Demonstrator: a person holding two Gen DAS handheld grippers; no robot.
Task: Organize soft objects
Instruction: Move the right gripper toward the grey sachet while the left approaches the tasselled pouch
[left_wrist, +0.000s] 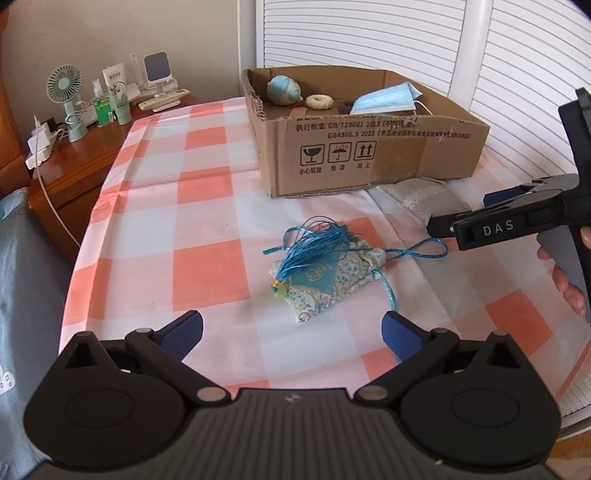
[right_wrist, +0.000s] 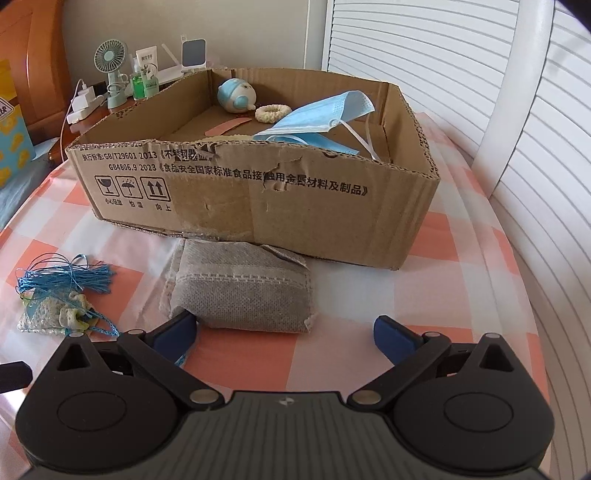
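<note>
Left tongs (left_wrist: 291, 332) stand wide, empty, just short of the blue sachet (left_wrist: 325, 284) lying mid-bench on the checked cloth (left_wrist: 207, 266). Right tongs (right_wrist: 284, 332) also wide, empty, with the grey pouch (right_wrist: 240, 291) just ahead, its far edge against the cardboard box (right_wrist: 295, 206) near the bench's far edge.

Sachet looks light and limp; tassel threads and cord loop likely to snag or slip, so grip across the padded body. Pouch looks soft, bulkier; pinch its near corner or seam.

Box already holds a face mask (right_wrist: 321, 118), a ring (right_wrist: 273, 112) and a round plush (right_wrist: 236, 96).

Right view alone shows the box floor; left view alone shows the person's hand (left_wrist: 569, 280) on the right handle.
</note>
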